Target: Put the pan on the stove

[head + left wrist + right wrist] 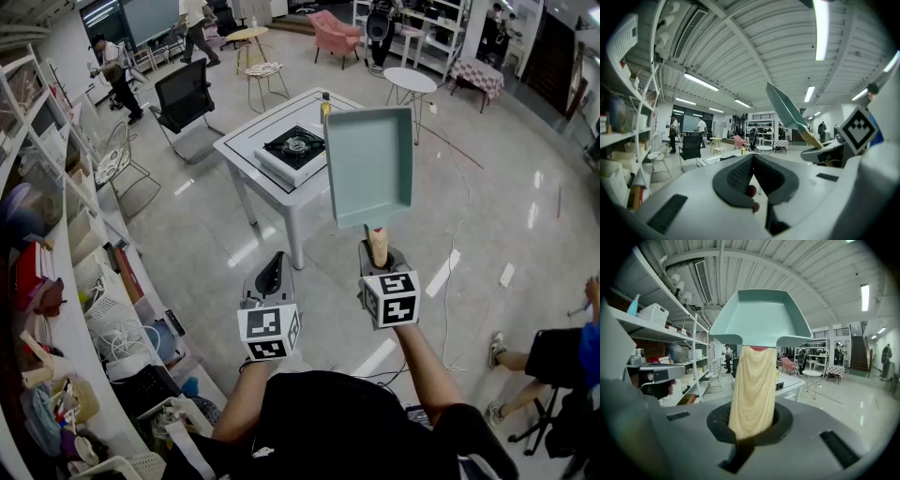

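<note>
Right gripper (378,247) fingers clamp the pan (368,164) handle, left gripper (274,264) fingers together, empty; carry seems under way, next needing travel to the bench (241,142) stove (295,146).

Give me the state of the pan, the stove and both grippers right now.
Pan: in the air, held by its wooden handle.
Stove: on the white table, nothing on it.
Right gripper: shut on the pan's handle.
Left gripper: shut, empty.
</note>
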`<state>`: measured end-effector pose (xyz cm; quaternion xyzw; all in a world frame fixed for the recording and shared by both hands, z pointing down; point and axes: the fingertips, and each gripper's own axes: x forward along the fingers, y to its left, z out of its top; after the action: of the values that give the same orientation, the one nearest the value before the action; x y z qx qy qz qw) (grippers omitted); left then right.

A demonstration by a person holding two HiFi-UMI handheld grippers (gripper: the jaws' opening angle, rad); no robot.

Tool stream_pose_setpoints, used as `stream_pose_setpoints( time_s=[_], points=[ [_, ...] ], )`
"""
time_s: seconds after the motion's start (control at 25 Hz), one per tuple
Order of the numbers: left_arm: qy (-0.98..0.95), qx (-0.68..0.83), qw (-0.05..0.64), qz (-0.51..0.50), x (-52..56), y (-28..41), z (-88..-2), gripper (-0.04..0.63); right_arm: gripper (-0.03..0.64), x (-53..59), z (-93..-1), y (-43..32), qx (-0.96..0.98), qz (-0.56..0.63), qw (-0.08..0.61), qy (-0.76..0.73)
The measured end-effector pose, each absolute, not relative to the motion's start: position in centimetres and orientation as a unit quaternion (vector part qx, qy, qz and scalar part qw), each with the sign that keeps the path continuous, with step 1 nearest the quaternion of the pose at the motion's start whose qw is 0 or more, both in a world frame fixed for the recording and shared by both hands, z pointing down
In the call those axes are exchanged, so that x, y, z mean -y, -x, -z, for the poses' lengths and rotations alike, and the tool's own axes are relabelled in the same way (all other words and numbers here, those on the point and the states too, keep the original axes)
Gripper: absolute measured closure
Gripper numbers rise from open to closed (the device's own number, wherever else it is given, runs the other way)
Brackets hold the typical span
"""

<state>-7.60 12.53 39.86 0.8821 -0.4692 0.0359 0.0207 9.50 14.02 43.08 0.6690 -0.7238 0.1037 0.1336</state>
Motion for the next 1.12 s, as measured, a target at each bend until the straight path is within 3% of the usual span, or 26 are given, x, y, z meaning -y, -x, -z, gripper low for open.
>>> stream_pose_setpoints(
  time_s=[1.12],
  points=[
    [-0.884,0.466,0.027,-0.033,-14.0,6.3,-40.3,0.584,0.609,-15.0,-43.7,-9.6,0.741,-0.11,0.126,-0.65]
  ],
)
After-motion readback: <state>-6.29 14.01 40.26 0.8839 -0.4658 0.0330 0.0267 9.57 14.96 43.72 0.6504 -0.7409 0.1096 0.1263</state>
